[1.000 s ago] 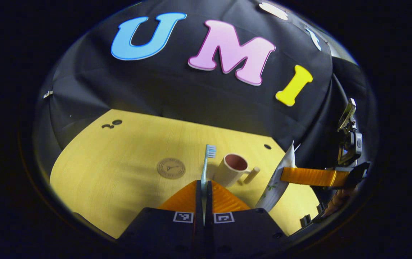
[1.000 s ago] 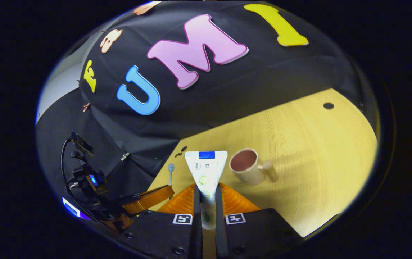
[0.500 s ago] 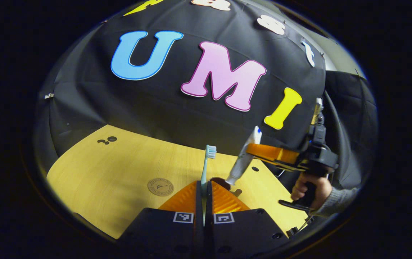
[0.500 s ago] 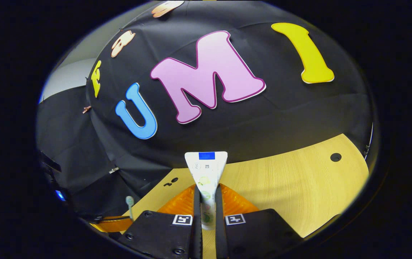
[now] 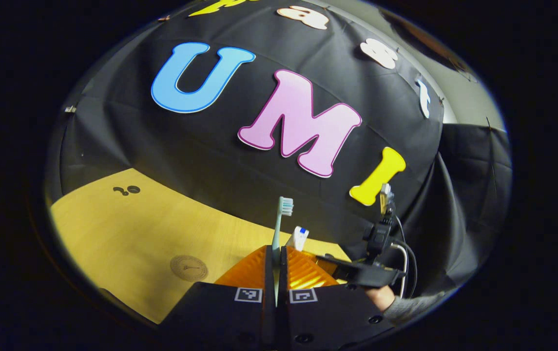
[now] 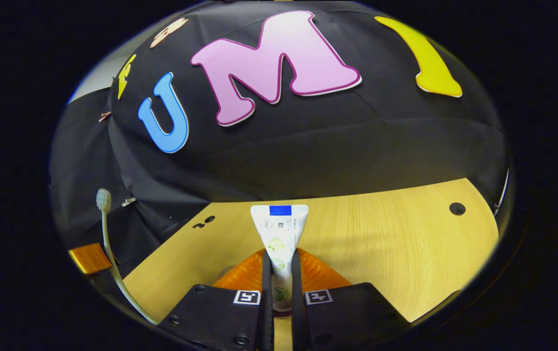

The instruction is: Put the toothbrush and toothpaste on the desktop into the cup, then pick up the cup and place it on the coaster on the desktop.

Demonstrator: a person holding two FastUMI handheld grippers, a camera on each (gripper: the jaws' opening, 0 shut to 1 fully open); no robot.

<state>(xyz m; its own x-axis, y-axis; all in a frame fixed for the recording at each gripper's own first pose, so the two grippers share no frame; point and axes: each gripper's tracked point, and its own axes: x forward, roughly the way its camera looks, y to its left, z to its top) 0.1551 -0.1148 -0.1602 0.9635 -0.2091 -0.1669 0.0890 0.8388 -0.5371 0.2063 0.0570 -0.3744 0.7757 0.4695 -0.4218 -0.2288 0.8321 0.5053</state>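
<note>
Left tongs [image 5: 276, 261] pinching toothbrush [image 5: 279, 224], right tongs [image 6: 281, 273] pinching toothpaste [image 6: 279, 229]. Best lowered upright, straight toward six o'clock, released only inside cup.

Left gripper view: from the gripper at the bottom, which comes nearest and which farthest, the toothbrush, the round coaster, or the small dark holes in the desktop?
1. The toothbrush: held upright in the left gripper itself, at centre.
2. The coaster: flat on the desktop, just left of the gripper.
3. The holes: far left, by the desktop's back edge.
</note>
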